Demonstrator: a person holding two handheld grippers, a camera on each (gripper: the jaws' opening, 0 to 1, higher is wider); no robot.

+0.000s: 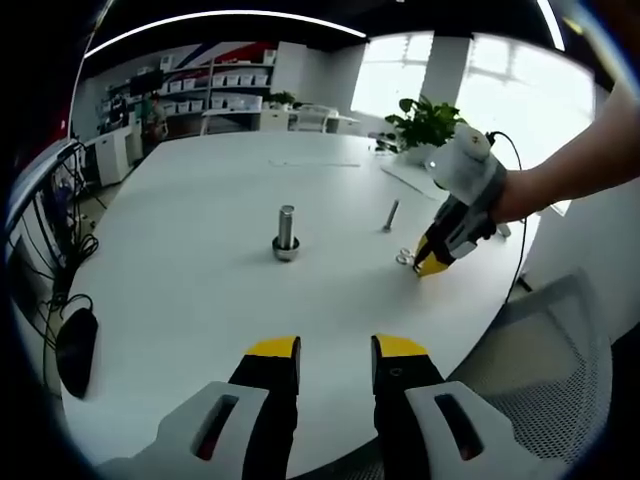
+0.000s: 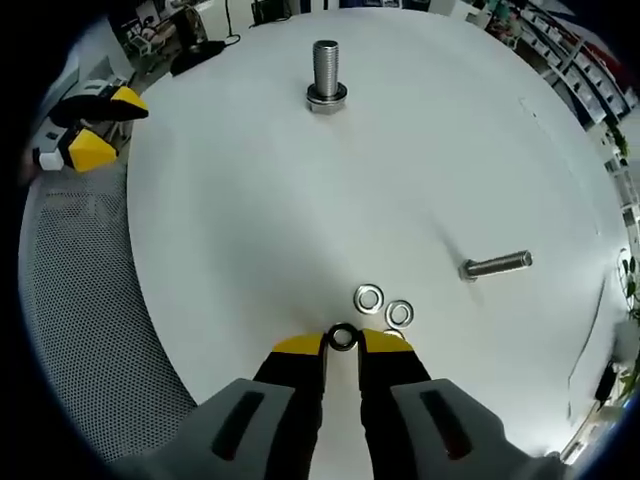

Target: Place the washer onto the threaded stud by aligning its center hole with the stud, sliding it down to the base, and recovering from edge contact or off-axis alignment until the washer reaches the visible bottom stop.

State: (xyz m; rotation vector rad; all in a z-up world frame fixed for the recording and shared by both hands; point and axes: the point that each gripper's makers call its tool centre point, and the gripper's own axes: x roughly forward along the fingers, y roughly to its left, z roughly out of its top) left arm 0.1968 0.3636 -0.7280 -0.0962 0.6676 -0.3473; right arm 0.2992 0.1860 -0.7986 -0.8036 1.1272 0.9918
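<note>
Surface first: a broad white round top that carries every item here. No trays, bins or other containers sit on it, so all the small parts lie loose on the bare white.

Near its middle stands the threaded stud, upright, its long axis vertical, with a wider collar at its foot that looks like the bottom stop. A second bolt lies flat on its side, well apart from the stud and off to one side of the washers.

The right hand-held gripper is down at the surface, its yellow-tipped jaws drawn close on either side of one washer, which sits right between the tips and appears pinched, though still low against the surface. Two spare washers lie just beyond the tips, close together.

From the right hand-held gripper, the stud lies straight ahead along the jaws, well apart. In my judgement the coming move turns on this: the washer must be lifted, carried forward, turned flat and centred over the vertical stud.

The left hand-held gripper hovers above the near edge of the surface, jaws apart and holding nothing. It is also well back from the stud, so the right one does the work.
</note>
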